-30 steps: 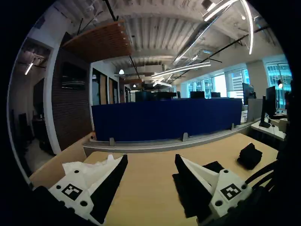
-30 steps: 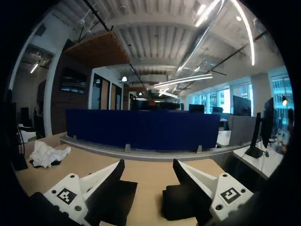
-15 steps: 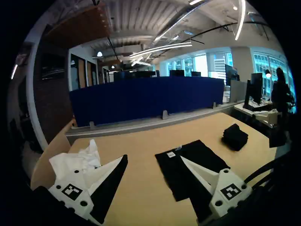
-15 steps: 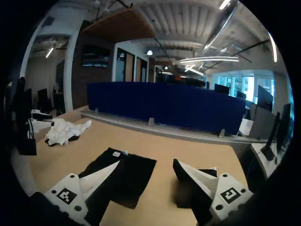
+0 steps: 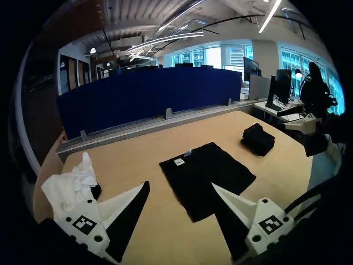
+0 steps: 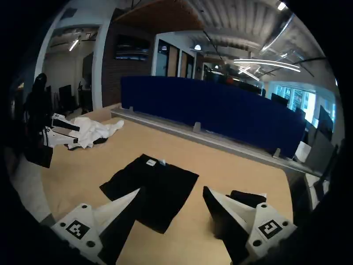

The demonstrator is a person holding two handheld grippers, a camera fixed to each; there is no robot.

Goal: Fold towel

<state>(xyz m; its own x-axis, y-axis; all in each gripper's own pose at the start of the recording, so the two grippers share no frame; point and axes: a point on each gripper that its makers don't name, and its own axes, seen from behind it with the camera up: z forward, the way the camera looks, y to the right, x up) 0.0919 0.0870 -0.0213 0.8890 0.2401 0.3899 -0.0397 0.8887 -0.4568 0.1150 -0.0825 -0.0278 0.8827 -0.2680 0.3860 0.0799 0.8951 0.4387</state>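
- Both the left gripper (image 5: 180,184) and right gripper (image 6: 173,188) hover, fingers spread wide, empty.
- Approach step, I judge: the black towel (image 5: 207,174) lies flat on the counter (image 5: 132,154), ungrasped.
- Next calls for lowering onto its near corners.

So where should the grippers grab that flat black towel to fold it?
Probably its two near corners, one per gripper, coming in low from the near side. The black towel lies flat on the table, so only thin edges offer a pinch; the white tag marks the far edge.
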